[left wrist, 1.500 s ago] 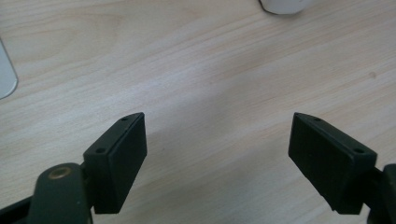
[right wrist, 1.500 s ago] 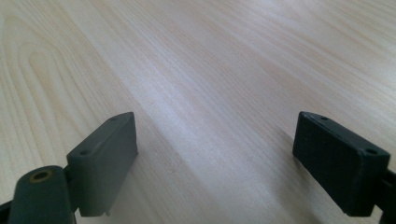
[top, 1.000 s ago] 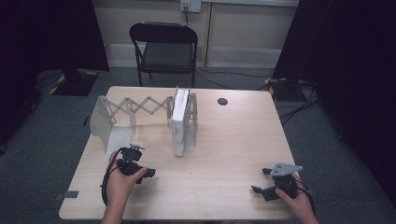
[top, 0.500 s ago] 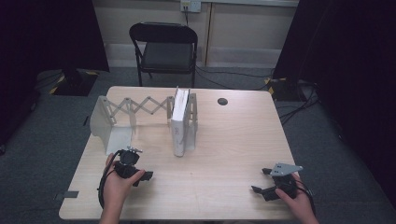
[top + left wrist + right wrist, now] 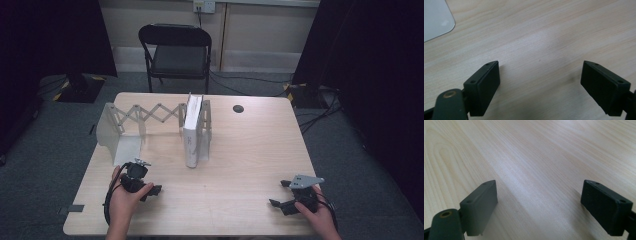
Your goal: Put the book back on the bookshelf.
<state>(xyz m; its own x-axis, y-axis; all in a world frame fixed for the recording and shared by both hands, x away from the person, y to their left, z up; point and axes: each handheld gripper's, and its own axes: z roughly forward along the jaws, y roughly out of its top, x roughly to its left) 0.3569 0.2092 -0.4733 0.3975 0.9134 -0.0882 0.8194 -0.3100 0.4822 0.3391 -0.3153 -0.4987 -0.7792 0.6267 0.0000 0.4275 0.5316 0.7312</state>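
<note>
While parked at the near edge of table (image 5: 250,150), both grippers open and empty: left gripper (image 5: 540,82) beside the grey end plate (image 5: 117,147) of the bookend (image 5: 145,116), nearer to it than right gripper (image 5: 539,202), far off at the opposite corner. Bookend beyond and right of left gripper, long axis across the table; scissor-lattice metal, matte. White book (image 5: 191,131) upright at its right end. Pale woodgrain top.
</note>
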